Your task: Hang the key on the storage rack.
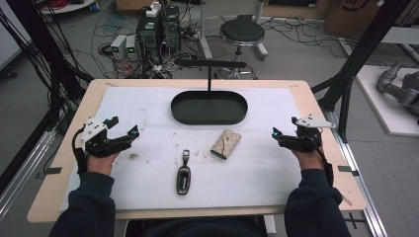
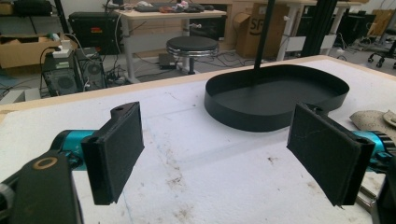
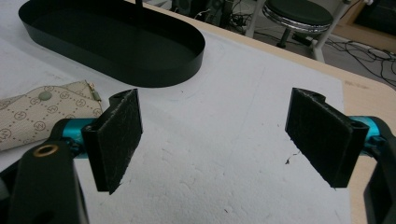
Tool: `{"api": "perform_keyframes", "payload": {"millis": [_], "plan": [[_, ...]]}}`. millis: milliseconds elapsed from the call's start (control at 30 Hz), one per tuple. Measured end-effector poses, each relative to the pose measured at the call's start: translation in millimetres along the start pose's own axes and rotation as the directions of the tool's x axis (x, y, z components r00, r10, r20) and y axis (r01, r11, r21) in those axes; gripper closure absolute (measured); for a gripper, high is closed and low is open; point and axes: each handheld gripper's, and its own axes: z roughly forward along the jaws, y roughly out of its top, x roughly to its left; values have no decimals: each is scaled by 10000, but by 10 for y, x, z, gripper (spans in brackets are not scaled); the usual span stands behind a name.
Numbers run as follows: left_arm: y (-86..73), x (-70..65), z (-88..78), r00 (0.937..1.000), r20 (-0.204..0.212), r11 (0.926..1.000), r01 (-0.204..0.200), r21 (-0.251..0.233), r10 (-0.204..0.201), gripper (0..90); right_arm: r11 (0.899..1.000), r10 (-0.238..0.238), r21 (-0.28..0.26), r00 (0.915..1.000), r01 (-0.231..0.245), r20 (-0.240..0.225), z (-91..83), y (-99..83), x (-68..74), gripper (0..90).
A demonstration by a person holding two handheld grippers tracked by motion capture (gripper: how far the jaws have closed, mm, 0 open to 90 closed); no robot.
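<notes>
Tray point(image 1: 209, 107), black oval with low wall and a thin post rising to a crossbar, at the far middle of the white mat point(image 1: 148, 106); likely stiff sheet metal, light for its size, smooth and a bit slippery; best taken at the rim wall or the post. Pouch point(image 1: 226, 144), beige patterned fabric with a snap, just near side of the tray, right of centre; looks soft and compliant, light, easy to pinch across the flat or at a short edge. Key fob point(image 1: 184, 178), dark with a short strap, near middle edge of the mat, apart from the pouch; probably hard, smooth, small, likely to slide under a poor pinch, so across the narrow sides. Left gripper point(image 1: 126, 130) and right gripper point(image 1: 279, 134) resting at either side, jaws spread wide, nothing between them. Pouch contents hidden; cut off at frame edge in both gripper views. Fob buttons too small to read. Tray interior appears bare, though dark.
</notes>
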Motion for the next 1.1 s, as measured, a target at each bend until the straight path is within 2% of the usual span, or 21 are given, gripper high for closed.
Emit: {"api": "perform_keyframes", "payload": {"millis": [300, 433, 533, 567, 633, 700, 733, 800, 833, 867, 900, 1000, 1100], "plan": [[-15, -2, -4, 9999, -134, 10000, 2, 68, -1, 183, 10000, 68, 59, 9999, -67, -78, 31, -14, 27, 192], [-13, -15, 0, 10000, -70, 10000, -18, 54, 18, 184, 10000, 4, 54, 10000, -3, -97, 31, -16, 54, 193], [-12, -26, 9, 10000, -60, 9999, -39, 126, 39, 186, 10000, 5, 51, 10000, -5, -51, 33, -18, 57, 192], [-15, -45, 25, 10000, -59, 9994, -38, 340, 40, 192, 10000, 11, 71, 10000, -10, -46, 36, -18, 57, 192], [-18, -60, 35, 10000, -25, 9991, -8, 430, 9, 201, 9999, 5, 132, 10000, -5, 21, 43, -23, 58, 193], [-17, -145, 62, 9997, 245, 9976, 64, 685, -81, 226, 9999, -18, 157, 10000, 17, 37, 46, -27, 67, 192], [-17, -145, 62, 9997, 245, 9976, 64, 685, -81, 233, 9999, -32, 165, 10000, 31, 46, 45, -29, 76, 193], [-28, -282, 114, 9961, 868, 9963, 87, 855, -162, 245, 9998, -66, 179, 10000, 65, 50, 48, -28, 86, 193], [-27, -334, 133, 9944, 1051, 9955, 18, 948, -118, 266, 9998, -62, 192, 10000, 61, 60, 51, -27, 88, 193], [-27, -334, 133, 9944, 1051, 9955, 18, 948, -118, 281, 9998, 0, 223, 10000, -1, 65, 52, -25, 91, 193], [-28, -442, 174, 9899, 1406, 9939, 20, 1103, -175, 292, 9998, 7, 219, 10000, -8, 69, 53, -25, 91, 193], [-56, -626, 269, 9852, 1712, 9847, -338, 1710, 41, 322, 9998, -23, 183, 10000, 22, 53, 51, -24, 95, 193], [-90, -787, 361, 9773, 2097, 9737, -196, 2268, -292, 293, 9998, 16, 208, 10000, -17, 19, 51, -26, 96, 193]]}}
